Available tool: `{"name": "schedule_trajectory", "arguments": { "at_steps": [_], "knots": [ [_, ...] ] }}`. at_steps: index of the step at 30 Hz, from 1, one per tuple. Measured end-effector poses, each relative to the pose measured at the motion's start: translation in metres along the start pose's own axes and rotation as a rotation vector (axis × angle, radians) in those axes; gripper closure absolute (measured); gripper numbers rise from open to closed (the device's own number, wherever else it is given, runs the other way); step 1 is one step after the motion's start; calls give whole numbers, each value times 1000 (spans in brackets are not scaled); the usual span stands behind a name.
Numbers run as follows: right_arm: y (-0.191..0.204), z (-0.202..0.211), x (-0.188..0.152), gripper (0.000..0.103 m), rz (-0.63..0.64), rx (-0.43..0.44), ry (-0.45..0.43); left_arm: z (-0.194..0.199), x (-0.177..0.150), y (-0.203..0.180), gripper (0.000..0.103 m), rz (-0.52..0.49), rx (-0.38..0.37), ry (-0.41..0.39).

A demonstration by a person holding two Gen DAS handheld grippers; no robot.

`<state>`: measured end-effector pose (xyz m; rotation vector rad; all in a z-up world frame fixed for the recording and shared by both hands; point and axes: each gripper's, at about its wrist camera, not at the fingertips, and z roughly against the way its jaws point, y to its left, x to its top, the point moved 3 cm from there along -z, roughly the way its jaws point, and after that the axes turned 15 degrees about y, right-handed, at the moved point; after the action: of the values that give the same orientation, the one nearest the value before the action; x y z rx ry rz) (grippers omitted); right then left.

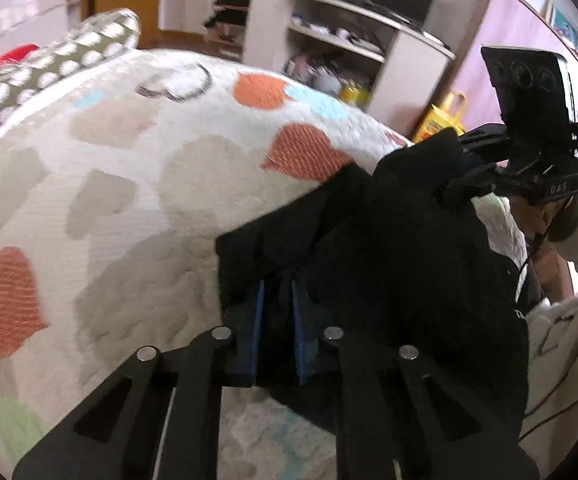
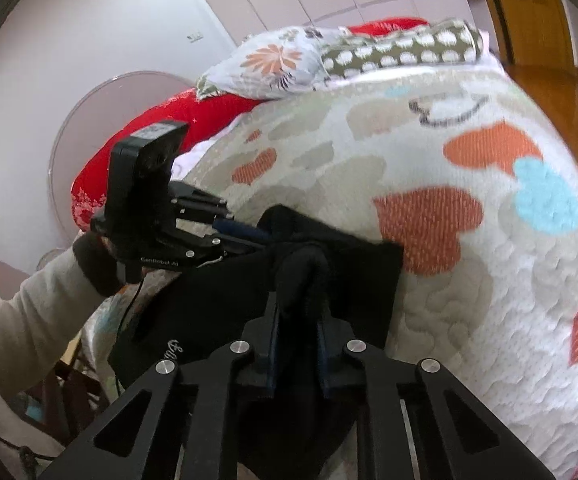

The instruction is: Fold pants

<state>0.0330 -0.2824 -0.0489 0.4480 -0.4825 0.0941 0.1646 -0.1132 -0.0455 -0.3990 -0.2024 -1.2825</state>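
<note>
Black pants point(image 1: 409, 240) lie bunched on the near part of a quilted bed cover point(image 1: 129, 200) printed with hearts. In the left wrist view my left gripper point(image 1: 277, 292) is shut on a fold of the black cloth, blue pads pressed on it. My right gripper point(image 1: 459, 168) shows at the upper right, clamped on another edge of the pants. In the right wrist view the right gripper point(image 2: 298, 316) is shut on a rolled bunch of the pants point(image 2: 353, 288). The left gripper point(image 2: 245, 236) is there at the left, held by a gloved hand point(image 2: 93, 268).
Pillows, one dotted point(image 2: 401, 54) and one floral point(image 2: 273, 64), and a red blanket point(image 2: 161, 128) lie at the head of the bed. A white shelf unit point(image 1: 349, 48) and a yellow bag point(image 1: 445, 116) stand beyond the bed. A wooden door point(image 2: 529, 20) is at the right.
</note>
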Motion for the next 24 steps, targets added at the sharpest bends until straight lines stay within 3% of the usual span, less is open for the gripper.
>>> {"name": "schedule_trajectory", "arguments": {
  "at_steps": [5, 9, 11, 12, 14, 17, 19, 24],
  "knots": [
    [5, 11, 16, 91, 30, -27, -56, 13, -7, 20, 93, 123, 17, -62],
    [-22, -21, 12, 90, -64, -31, 25, -7, -8, 26, 93, 201, 32, -40],
    [-33, -31, 7, 83, -110, -35, 51, -10, -7, 27, 93, 226, 43, -39],
    [-37, -28, 6, 71, -137, -25, 41, -8, -7, 28, 92, 241, 49, -43],
    [-45, -16, 2, 64, -187, -8, 19, -1, -8, 30, 90, 276, 58, -46],
    [-46, 11, -4, 62, -195, 11, -25, 19, -10, 29, 90, 332, 133, -60],
    [-36, 26, -12, 59, -174, 51, -34, 31, -12, 23, 90, 348, 130, -83],
    [-5, 25, -36, 54, -105, 82, 49, 51, -13, -10, 84, 346, 144, -113]
  ]
}}
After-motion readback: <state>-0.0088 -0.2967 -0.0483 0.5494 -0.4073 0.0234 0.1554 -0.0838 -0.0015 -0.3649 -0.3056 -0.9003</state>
